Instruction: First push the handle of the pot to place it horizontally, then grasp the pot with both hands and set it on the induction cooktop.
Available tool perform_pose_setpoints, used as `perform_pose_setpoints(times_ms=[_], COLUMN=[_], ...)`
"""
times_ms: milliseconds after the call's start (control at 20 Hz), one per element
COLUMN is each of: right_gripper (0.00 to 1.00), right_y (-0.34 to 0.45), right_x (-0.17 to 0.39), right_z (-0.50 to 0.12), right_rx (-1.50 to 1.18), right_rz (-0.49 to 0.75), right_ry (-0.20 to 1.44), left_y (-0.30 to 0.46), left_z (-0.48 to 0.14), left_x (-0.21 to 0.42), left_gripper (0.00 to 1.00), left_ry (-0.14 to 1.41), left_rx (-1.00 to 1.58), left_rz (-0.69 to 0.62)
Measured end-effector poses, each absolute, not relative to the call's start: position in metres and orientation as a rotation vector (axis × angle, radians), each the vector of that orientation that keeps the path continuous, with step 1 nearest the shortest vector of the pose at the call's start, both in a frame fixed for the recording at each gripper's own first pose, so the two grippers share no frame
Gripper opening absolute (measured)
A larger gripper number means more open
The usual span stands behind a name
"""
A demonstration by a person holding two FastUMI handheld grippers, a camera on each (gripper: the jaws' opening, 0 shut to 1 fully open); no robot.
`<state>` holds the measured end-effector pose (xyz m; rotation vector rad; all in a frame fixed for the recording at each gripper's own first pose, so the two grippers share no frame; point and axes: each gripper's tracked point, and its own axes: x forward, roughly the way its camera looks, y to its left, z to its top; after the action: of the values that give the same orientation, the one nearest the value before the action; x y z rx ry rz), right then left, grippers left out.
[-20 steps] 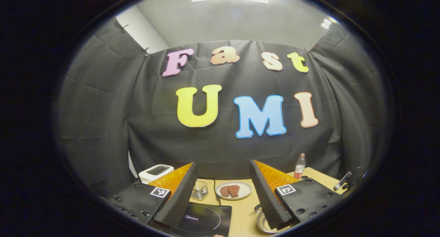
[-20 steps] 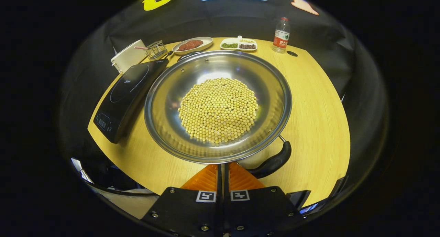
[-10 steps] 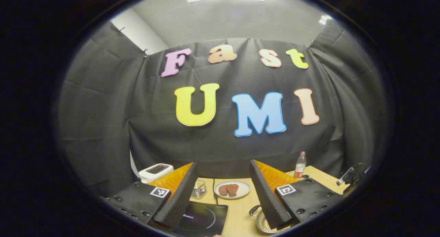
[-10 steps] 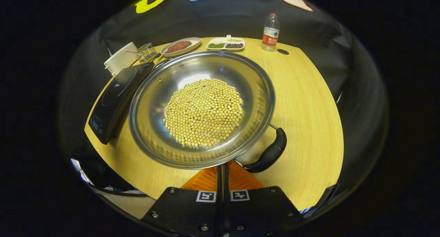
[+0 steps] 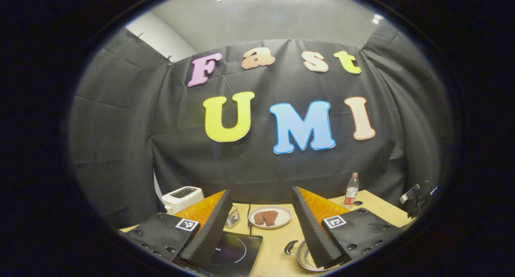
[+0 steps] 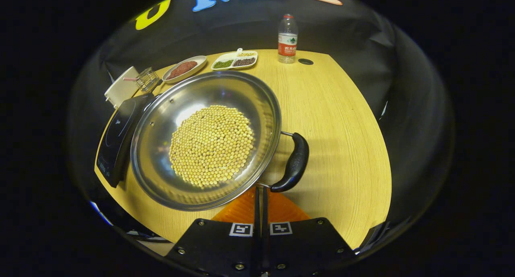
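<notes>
Each gripper, left gripper (image 5: 261, 224) and right gripper (image 6: 260, 206), has black screwed blocks with square black-white markers at 6 o'clock, and ribbed finger backs.

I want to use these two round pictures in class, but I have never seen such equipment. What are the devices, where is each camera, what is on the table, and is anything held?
A person holds a two-finger claw in each hand; a camera rides on each. The left gripper view looks at the booth wall over its open left claw. The right gripper view looks down over the shut right claw, just below the pot's rim. On the table sit the pot of beans, its handle, a cooktop, a toaster, a plate, a tray and a bottle. Nothing is held.
</notes>
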<state>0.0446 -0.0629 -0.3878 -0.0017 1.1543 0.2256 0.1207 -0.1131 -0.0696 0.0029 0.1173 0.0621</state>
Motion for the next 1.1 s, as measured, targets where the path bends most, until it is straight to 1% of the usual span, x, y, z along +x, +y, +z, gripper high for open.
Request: perform_pose_setpoints(times_ms=[350,600,650,700,850,950,1000,1100], right_gripper=[0.01,0.01,0.01,0.01,0.01,0.03,0.06,0.07], right_y=[-0.073,-0.074,-0.074,-0.074,-0.081,-0.083,-0.087,-0.087], right_x=[0.077,0.102,0.106,0.110,0.112,0.107,0.107,0.110], right_z=[-0.392,-0.392,-0.392,-0.393,-0.389,-0.381,-0.374,-0.351], right_rx=[0.073,0.096,0.095,0.094,0.081,0.067,0.047,0.045], right_rz=[0.165,0.136,0.133,0.130,0.100,0.101,0.089,0.086], right_ry=[1.110,1.049,1.035,1.022,0.992,0.962,0.926,0.826], left_y=[-0.119,-0.124,-0.125,-0.126,-0.126,-0.125,-0.126,-0.129], left_z=[-0.079,-0.087,-0.088,-0.090,-0.100,-0.108,-0.111,-0.122], left_x=[0.121,0.120,0.120,0.120,0.120,0.121,0.122,0.123], left_gripper=[1.00,1.00,0.91,1.00,1.00,1.00,1.00,1.00], left_ry=[0.142,0.159,0.162,0.166,0.183,0.194,0.199,0.211], left_rx=[0.019,0.028,0.029,0.029,0.023,0.016,0.011,-0.003], left_rz=[0.092,0.111,0.114,0.115,0.114,0.108,0.102,0.083])
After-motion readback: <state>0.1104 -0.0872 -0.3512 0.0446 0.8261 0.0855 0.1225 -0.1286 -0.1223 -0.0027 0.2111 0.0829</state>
